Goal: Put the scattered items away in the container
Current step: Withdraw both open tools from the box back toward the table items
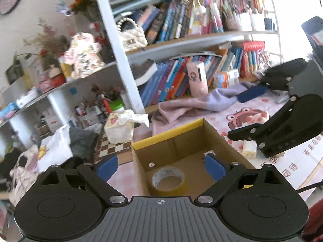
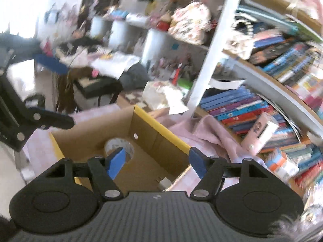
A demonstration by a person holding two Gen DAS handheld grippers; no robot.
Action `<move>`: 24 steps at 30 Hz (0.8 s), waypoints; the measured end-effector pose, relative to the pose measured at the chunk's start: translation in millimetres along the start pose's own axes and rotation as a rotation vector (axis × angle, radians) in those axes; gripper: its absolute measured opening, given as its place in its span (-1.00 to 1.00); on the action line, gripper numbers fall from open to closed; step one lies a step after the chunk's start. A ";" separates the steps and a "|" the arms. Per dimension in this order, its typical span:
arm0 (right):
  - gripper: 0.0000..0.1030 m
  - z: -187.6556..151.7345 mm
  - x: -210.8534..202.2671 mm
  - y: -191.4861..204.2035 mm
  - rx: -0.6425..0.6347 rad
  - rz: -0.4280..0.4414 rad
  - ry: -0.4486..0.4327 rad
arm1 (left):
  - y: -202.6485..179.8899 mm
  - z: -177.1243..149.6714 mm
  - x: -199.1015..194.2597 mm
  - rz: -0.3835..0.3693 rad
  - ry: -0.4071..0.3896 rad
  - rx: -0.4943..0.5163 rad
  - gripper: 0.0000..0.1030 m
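behind everything, a tall white-framed bookshelf crammed with colourful books (image 1: pixel 177 74). below it, a tabletop under a pink cartoon-print cloth (image 1: pixel 286 161), with a crumpled pink-and-lilac towel (image 1: pixel 193 104) heaped near the shelf. at the table's middle, an open brown cardboard box with yellow-edged flaps (image 1: pixel 171 139), the container for this tidy-up. inside on its floor, a roll of yellowish packing tape (image 1: pixel 168 179), lying flat. left of the box, a floral tissue pack (image 1: pixel 120 127) on a checkered board; right of it on the cloth, a small pale cream block (image 1: pixel 250 148), not yet in.

left gripper (image 1: pixel 161 166) spread wide above the box mouth, nothing between the blue pads. right gripper (image 2: pixel 156 162) likewise released and empty, poised over the box's near corner in its own view, blurred.

judged: a drop complete, a fetch next. best to clear the box walls before swinging outward, to pick the nearer loose piece for each hand, likely the cream block for the right, and to approach with pads square to its flat sides. worth keeping both tools apart to avoid a clash over the box.
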State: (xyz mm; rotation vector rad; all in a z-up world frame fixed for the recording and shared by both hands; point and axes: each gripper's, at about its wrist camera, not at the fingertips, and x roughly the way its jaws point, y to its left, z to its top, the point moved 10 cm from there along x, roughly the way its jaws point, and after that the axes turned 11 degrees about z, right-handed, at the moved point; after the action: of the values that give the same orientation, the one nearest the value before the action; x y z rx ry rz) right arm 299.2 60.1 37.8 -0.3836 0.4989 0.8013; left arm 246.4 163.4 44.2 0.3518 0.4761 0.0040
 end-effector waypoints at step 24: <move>0.66 -139.4 -145.9 80.2 0.413 -0.362 -0.074 | -68.4 -109.7 -120.4 0.022 0.077 -0.220 0.91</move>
State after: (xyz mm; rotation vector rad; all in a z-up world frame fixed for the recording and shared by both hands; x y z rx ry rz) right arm 113.7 -43.9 -5.9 -0.0558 0.4942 0.3469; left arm 84.6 125.2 -15.7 0.1412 0.5429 0.0914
